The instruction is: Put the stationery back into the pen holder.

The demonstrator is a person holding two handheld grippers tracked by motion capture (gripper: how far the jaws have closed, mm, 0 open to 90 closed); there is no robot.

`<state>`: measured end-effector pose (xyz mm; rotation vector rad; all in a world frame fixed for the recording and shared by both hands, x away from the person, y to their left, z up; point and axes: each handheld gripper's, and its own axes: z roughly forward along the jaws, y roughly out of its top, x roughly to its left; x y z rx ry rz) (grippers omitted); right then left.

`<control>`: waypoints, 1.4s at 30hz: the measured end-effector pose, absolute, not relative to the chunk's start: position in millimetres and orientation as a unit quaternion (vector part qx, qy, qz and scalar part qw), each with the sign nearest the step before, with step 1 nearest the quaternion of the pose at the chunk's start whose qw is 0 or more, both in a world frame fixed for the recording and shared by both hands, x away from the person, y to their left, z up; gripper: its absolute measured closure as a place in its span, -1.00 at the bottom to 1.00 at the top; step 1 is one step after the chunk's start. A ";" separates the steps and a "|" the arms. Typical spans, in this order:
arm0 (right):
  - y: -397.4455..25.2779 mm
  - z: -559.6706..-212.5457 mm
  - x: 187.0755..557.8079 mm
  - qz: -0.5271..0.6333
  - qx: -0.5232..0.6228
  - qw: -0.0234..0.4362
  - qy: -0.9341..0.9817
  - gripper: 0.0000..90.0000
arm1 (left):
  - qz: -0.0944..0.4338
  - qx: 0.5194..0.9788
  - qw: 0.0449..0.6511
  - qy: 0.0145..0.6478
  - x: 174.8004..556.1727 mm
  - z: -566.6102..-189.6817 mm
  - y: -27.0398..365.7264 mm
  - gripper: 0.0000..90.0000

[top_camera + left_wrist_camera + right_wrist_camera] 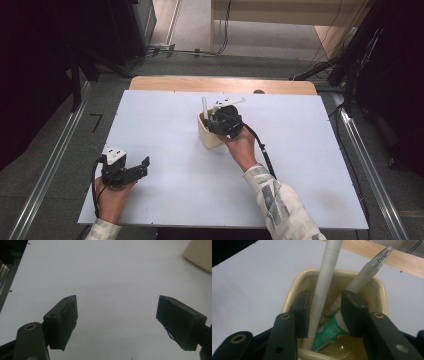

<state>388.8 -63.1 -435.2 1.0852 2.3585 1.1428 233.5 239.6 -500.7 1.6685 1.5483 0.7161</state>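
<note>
Right gripper (325,312), held over the cream cup (292,287) near the middle of the white table (165,150): jaws part-open inside the cup mouth, straddling a white pen (322,290) without clearly clamping it; contact with the left jaw cannot be told. White pen: long axis near upright, lower end in the cup, upper end leaning toward the table's far wooden edge (220,83). Second pen (364,272), clear-capped: tilted up and to the right against the rim. Green-and-white tube (329,331): lying slanted in the cup bottom. Left gripper (116,320): jaws wide apart, nothing between them, low over bare table near the front left corner, well apart from the cup (207,134). Open tabletop on all sides of the cup.
</note>
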 end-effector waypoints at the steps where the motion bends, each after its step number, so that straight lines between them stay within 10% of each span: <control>1: -62.8 -435.1 388.4 0.398 0.377 0.153 0.822 0.24 | 0.279 0.650 0.369 0.603 233.5 -500.7 239.6 -0.60; 42: -99.7 -419.3 363.1 0.434 0.361 0.174 0.807 -0.41 | 0.280 0.652 0.367 0.602 233.8 -500.9 238.7 -0.60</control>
